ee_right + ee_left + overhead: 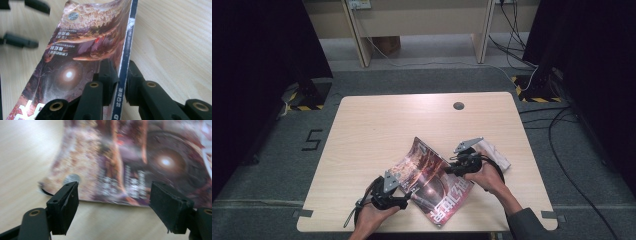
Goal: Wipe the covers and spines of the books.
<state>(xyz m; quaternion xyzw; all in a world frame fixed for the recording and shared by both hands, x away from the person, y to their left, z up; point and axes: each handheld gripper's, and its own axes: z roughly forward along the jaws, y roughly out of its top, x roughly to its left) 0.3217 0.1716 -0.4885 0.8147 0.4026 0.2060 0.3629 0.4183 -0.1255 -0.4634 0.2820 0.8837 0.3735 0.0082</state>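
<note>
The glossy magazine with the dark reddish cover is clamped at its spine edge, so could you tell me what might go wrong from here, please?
1. The right tongs pinch the glossy dark reddish magazine only along its thin spine edge, so it may slip out or crease.
2. The cover already bows upward, so more lift could bend or tear it.
3. The left tongs stand open just short of the magazine's near edge and might shove it if closed.

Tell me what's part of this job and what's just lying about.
In the job:
magazine
right hand-held gripper, shut on its spine edge
left hand-held gripper, open beside it

Lying about:
crumpled whitish bundle
table's cable hole
</note>
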